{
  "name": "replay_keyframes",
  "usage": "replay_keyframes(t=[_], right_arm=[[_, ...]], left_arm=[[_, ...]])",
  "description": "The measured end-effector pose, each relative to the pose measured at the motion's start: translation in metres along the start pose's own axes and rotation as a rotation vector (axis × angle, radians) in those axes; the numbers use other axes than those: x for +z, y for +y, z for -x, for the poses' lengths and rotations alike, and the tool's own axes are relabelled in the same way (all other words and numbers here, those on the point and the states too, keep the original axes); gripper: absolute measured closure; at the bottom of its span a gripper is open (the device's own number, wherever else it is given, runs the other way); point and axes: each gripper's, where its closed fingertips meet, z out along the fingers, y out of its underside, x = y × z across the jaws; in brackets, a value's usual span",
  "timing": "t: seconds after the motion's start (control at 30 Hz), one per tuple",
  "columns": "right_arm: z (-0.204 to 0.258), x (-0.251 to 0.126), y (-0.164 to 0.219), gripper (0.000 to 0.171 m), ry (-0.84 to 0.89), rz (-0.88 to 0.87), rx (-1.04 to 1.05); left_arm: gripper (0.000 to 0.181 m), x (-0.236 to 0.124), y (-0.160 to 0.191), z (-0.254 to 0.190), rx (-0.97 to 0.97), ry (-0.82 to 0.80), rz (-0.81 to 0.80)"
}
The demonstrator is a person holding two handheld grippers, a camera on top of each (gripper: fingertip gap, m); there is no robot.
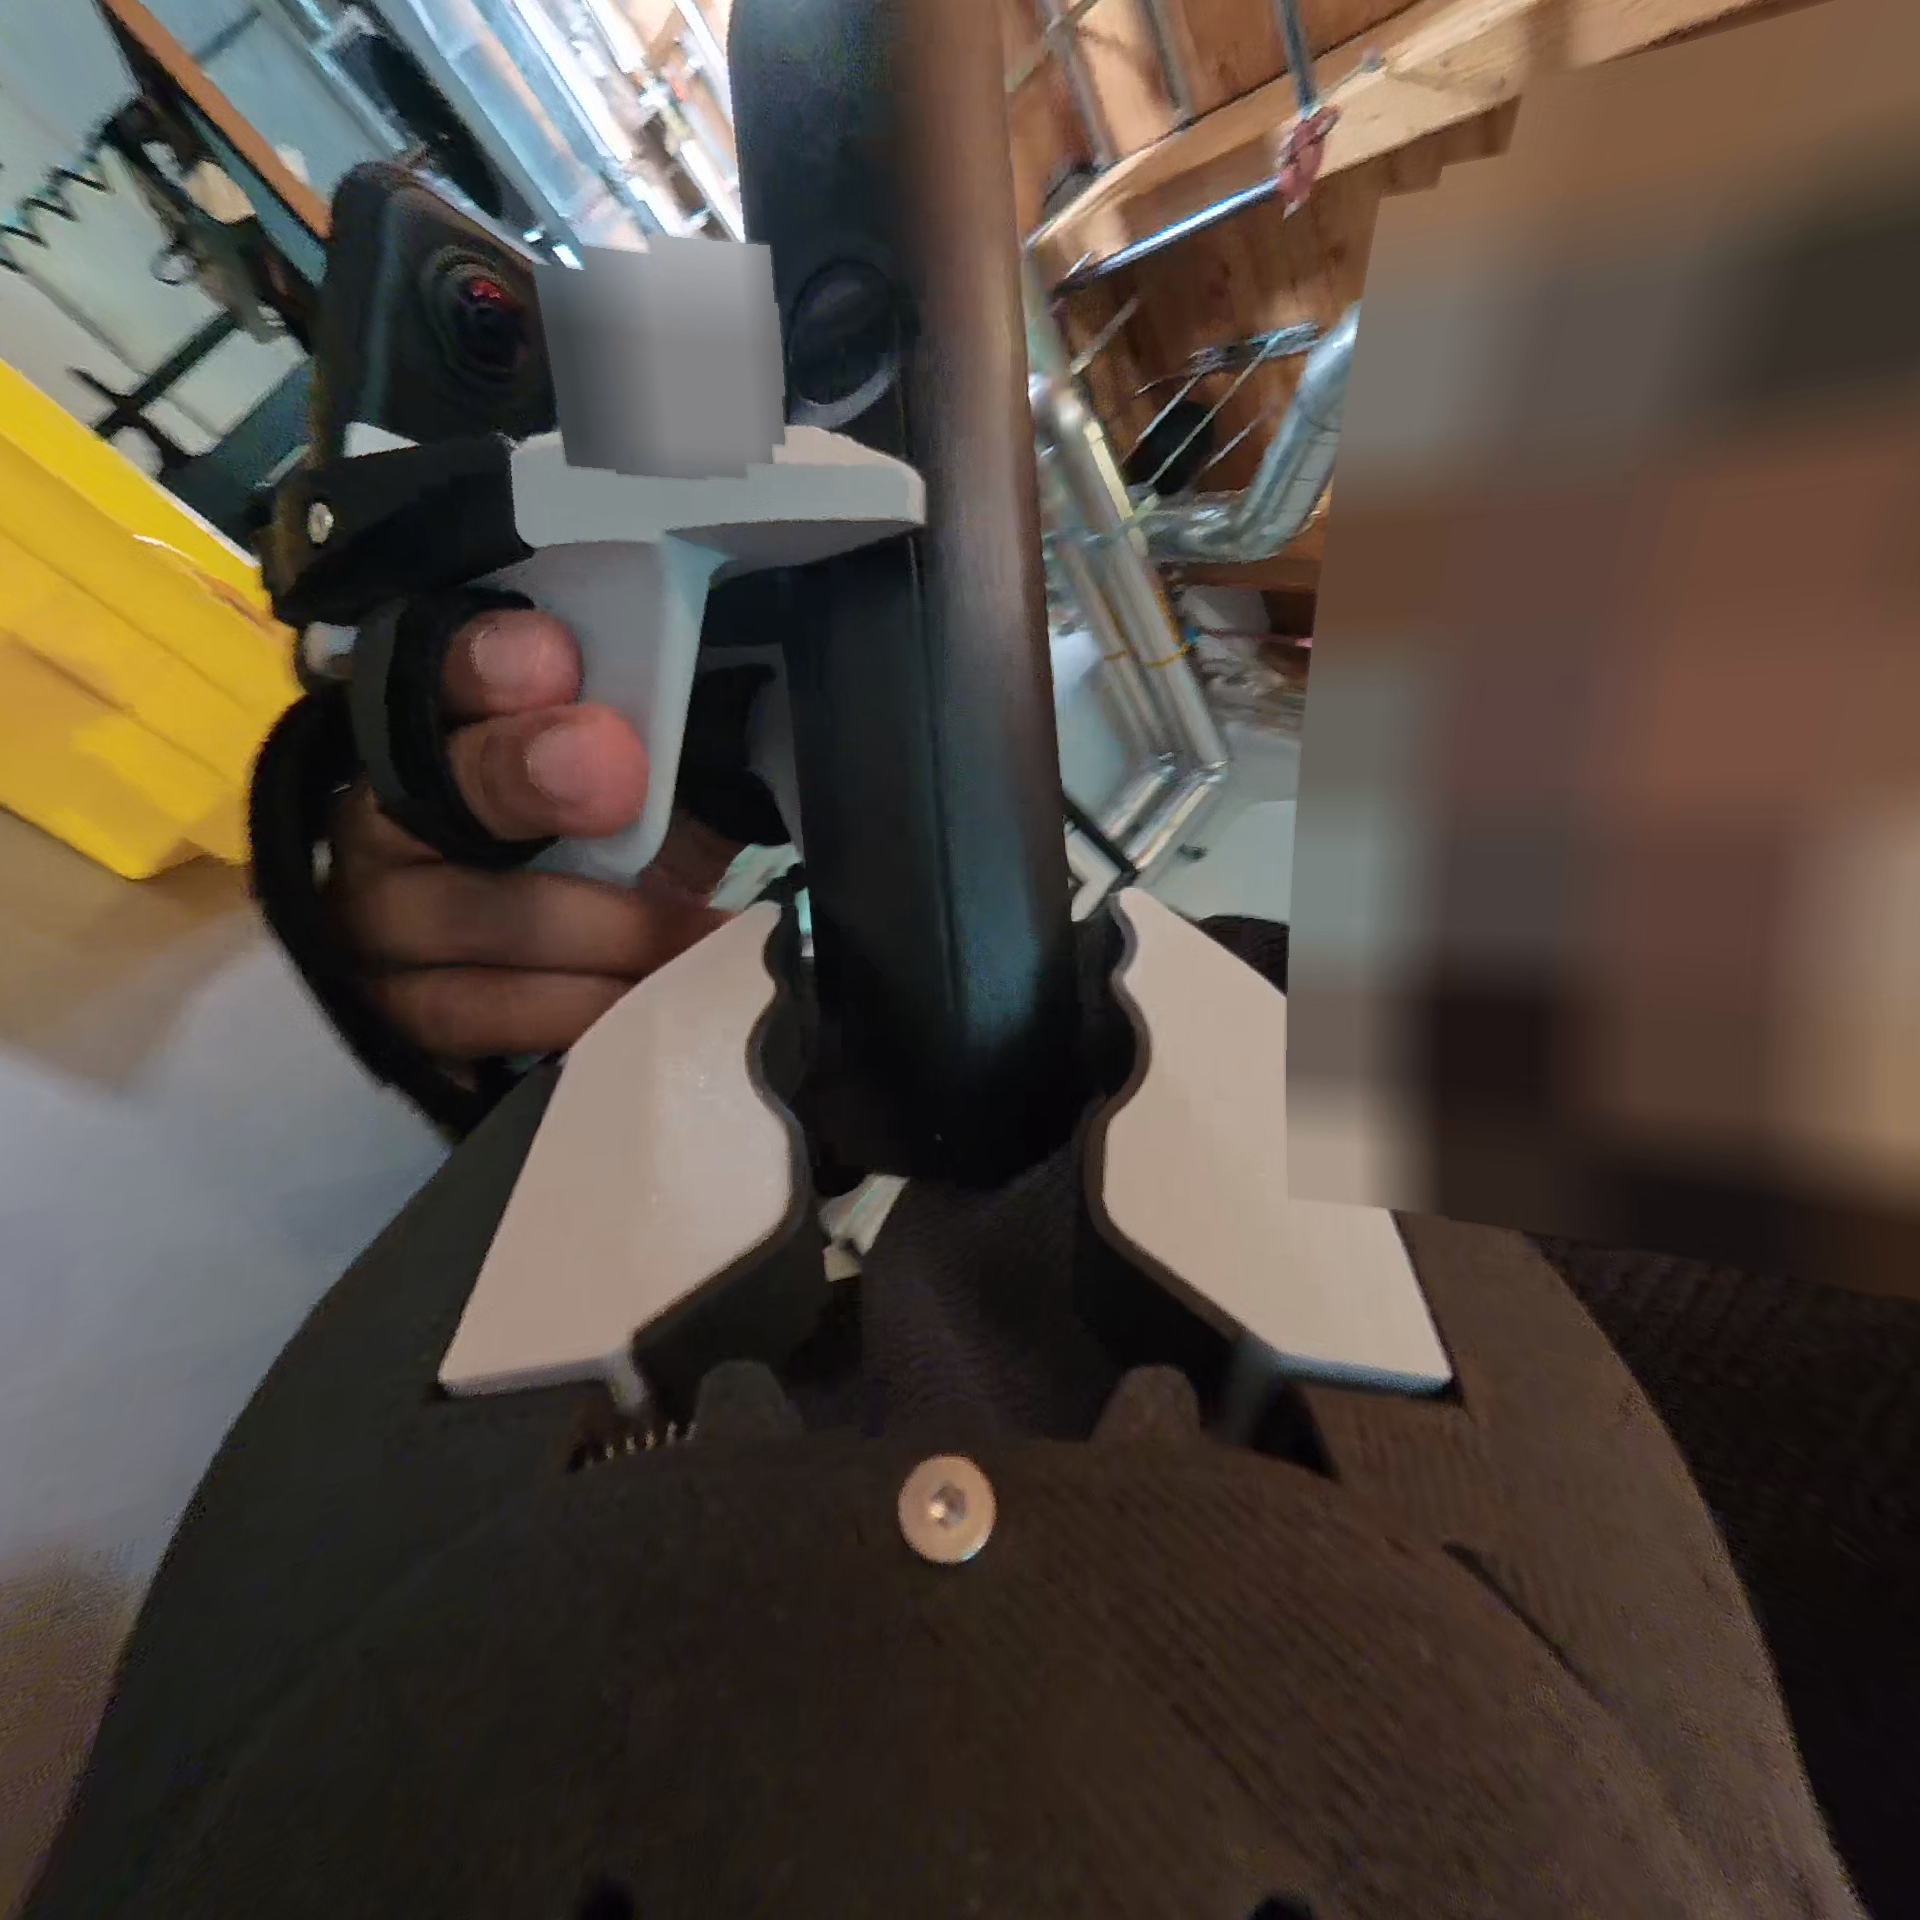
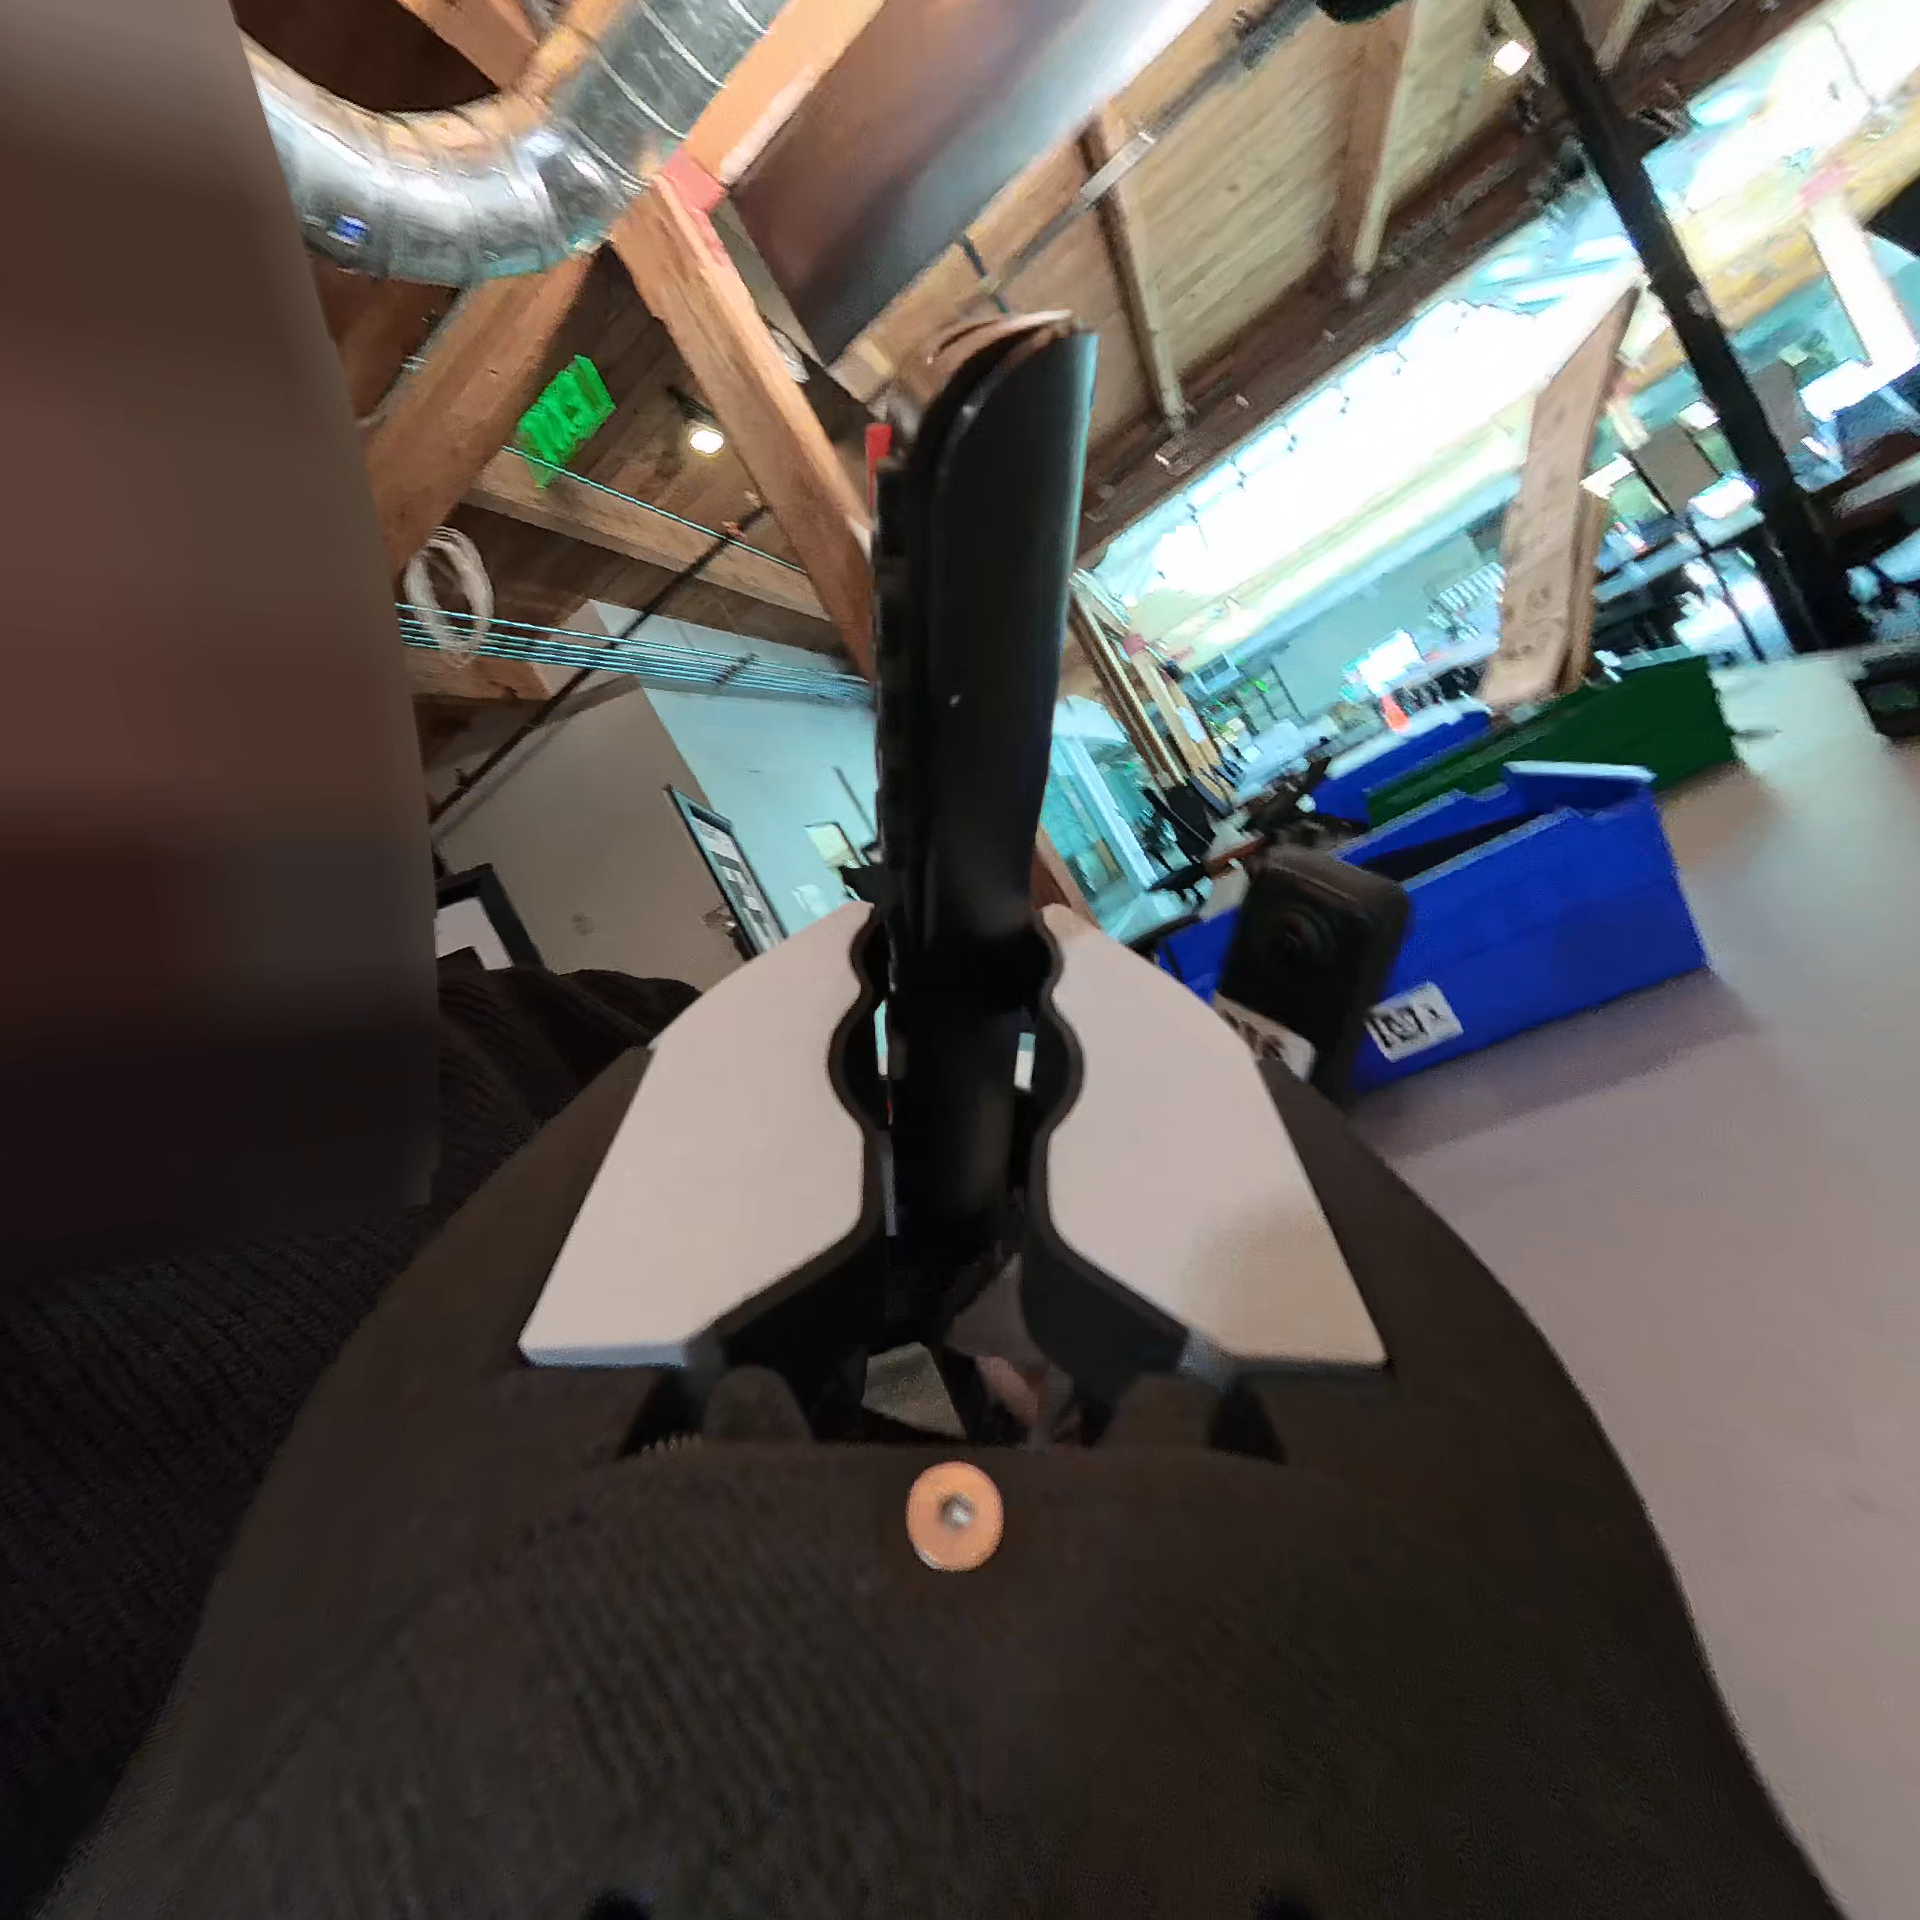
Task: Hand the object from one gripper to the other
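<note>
The long black object [image 1: 935, 727] stands between both grippers, its long axis pointing forward along the fingers; the left gripper [image 1: 940, 1039] and right gripper [image 2: 956, 997] are each closed on it

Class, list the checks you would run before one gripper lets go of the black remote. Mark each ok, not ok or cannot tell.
1. The left gripper is closed on the remote: ok.
2. The right gripper is closed on the remote: ok.
3. The remote sits between both sets of jaws, not just at the tips: ok.
4. A hand is on the right gripper's handle: ok.
5. Which gripper is the receiver: cannot tell.
6. Either grip is firm enough alone: cannot tell.
</note>
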Motion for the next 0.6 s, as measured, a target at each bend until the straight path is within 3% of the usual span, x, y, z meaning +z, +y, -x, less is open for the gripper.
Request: replay_keyframes(t=[0.1,0.3,0.6], right_arm=[[-0.013,-0.018,-0.005,0.146,0.158,0.072,-0.016],[-0.048,-0.064,0.005,0.145,0.491,0.293,-0.051],[-0.072,-0.090,0.009,0.145,0.589,0.308,-0.002]], left_arm=[[0.108,-0.010,0.003,0.023,0.126,-0.216,0.101],[0.105,-0.062,-0.021,0.074,0.542,-0.777,0.286],[0.116,-0.082,-0.027,0.085,0.706,-0.959,0.390]])
